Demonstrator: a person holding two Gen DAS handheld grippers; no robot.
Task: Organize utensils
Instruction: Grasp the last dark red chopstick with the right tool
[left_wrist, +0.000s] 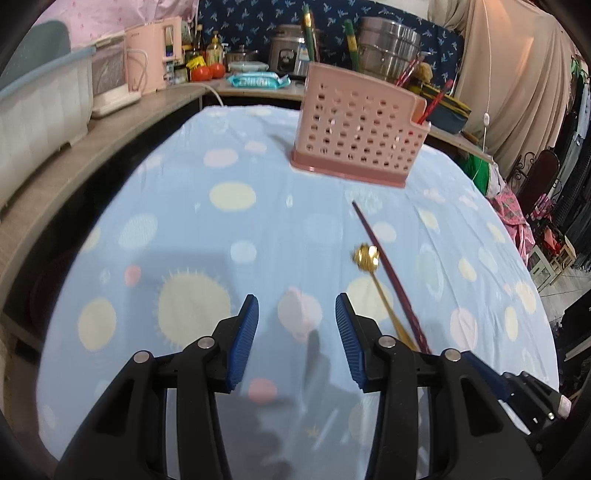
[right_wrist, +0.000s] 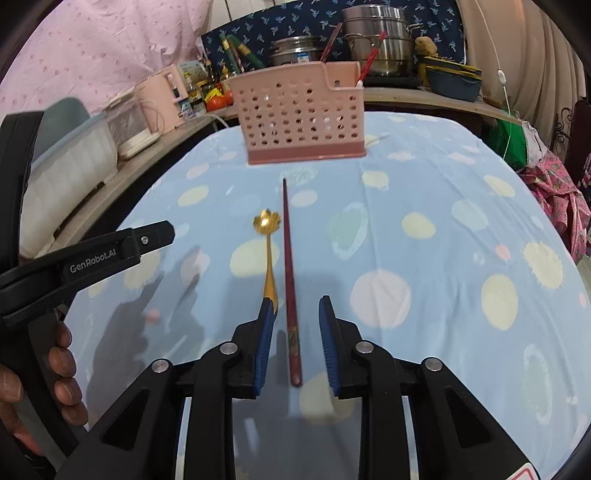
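Both tongs stand open above the spotted blue tablecloth (right_wrist: 443, 192). The right gripper (right_wrist: 295, 306) has its blue pads apart on either side of the thick end of a dark red chopstick (right_wrist: 287, 266), not touching it. The left gripper (left_wrist: 295, 306) gapes over bare cloth, holding nothing.

Only the right wrist view shows the chopstick's full length, with a decorated band near its thick end; that view also shows the left tool from the side (right_wrist: 147, 238), gripped by a bare hand (right_wrist: 55, 373). In the left wrist view the chopstick (left_wrist: 388, 273) runs slantwise to the right of the gripper, its near end hidden behind the right finger.

Just left of the chopstick lies a gold spoon (right_wrist: 267, 236) with a flower-shaped bowl, its handle end hidden behind the right gripper's left pad. Beyond both stands a pink perforated utensil holder (right_wrist: 299, 118) on a darker base. Red sticks (left_wrist: 434, 101) poke from its side compartment.
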